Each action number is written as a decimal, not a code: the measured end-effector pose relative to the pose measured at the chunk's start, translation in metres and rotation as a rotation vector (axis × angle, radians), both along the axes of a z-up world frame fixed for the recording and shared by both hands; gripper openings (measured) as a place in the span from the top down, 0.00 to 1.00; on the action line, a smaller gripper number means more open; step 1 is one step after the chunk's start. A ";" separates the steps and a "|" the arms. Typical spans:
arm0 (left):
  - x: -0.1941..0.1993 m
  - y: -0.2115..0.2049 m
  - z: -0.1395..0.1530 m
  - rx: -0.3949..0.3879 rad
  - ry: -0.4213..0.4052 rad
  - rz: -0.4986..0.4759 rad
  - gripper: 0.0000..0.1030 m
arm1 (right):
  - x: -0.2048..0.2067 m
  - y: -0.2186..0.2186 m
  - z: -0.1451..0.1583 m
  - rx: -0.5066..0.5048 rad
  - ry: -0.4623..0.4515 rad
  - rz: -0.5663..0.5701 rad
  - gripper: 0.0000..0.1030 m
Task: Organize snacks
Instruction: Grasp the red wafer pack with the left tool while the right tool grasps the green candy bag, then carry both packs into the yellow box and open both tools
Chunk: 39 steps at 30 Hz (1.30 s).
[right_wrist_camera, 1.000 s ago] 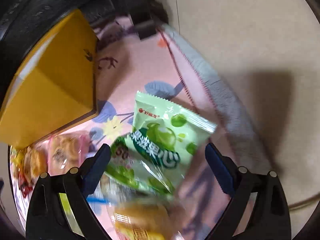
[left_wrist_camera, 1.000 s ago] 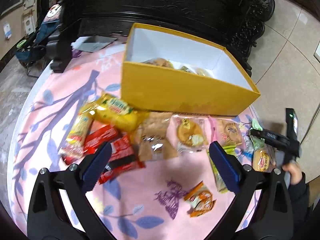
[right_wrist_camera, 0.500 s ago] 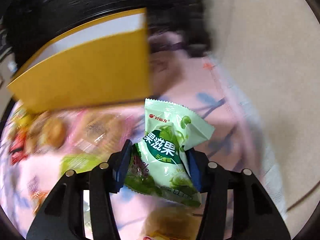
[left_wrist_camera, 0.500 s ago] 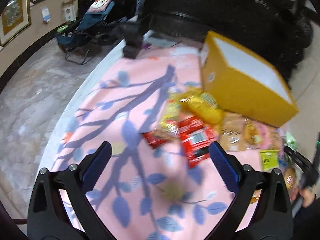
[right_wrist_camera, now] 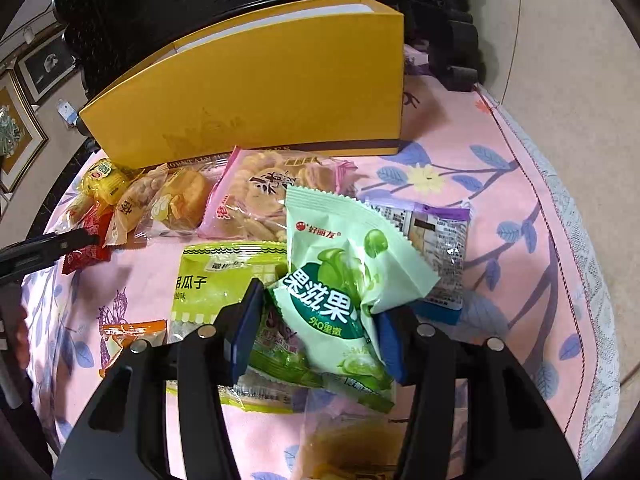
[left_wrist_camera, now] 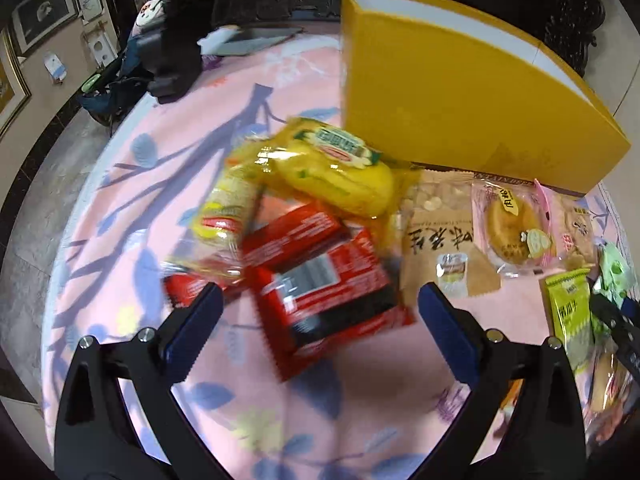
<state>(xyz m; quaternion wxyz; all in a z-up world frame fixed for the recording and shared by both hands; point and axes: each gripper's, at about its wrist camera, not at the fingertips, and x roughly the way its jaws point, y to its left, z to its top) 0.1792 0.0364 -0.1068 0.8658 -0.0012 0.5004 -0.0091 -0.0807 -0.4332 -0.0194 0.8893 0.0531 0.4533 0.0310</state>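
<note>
Right claw point(right_wrist_camera: 316, 332) pinches the green packet point(right_wrist_camera: 344, 280), its long axis running up toward the yellow box point(right_wrist_camera: 260, 92). Left claw point(left_wrist_camera: 320, 332) gapes empty above the red packet point(left_wrist_camera: 320, 280).

Glossy plastic green packet point(right_wrist_camera: 340, 280) between the jaws; beyond them, matt cardboard yellow box point(right_wrist_camera: 256, 96) on soft printed cloth point(right_wrist_camera: 500, 216).
</note>
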 end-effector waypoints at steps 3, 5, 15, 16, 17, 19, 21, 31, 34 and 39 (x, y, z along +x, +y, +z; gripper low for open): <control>0.009 -0.006 -0.012 0.053 0.000 0.040 0.03 | 0.000 -0.003 0.001 0.016 -0.001 0.002 0.48; 0.010 -0.009 -0.017 0.093 -0.041 0.073 0.02 | -0.001 -0.005 0.001 0.029 -0.001 0.005 0.48; -0.023 0.000 -0.013 0.059 -0.077 0.126 0.53 | -0.008 -0.007 0.002 0.061 -0.020 -0.002 0.48; -0.028 0.004 -0.010 0.033 -0.079 0.123 0.53 | -0.010 -0.007 0.004 0.058 -0.026 -0.004 0.48; -0.035 0.004 -0.006 0.017 -0.080 0.112 0.53 | -0.014 -0.006 0.008 0.051 -0.039 -0.005 0.48; -0.050 0.002 0.004 0.008 -0.096 0.091 0.53 | -0.021 -0.003 0.016 0.042 -0.056 -0.006 0.48; -0.061 0.000 0.013 0.002 -0.111 0.070 0.53 | -0.028 -0.001 0.023 0.040 -0.070 -0.005 0.48; -0.098 -0.018 0.065 -0.053 -0.197 -0.036 0.53 | -0.050 0.018 0.053 0.025 -0.111 0.012 0.48; -0.090 -0.024 0.076 -0.065 -0.207 -0.058 0.53 | -0.045 0.023 0.059 0.024 -0.120 0.021 0.48; -0.071 -0.047 0.096 -0.066 -0.231 -0.112 0.53 | -0.024 0.035 0.077 0.036 -0.148 0.058 0.48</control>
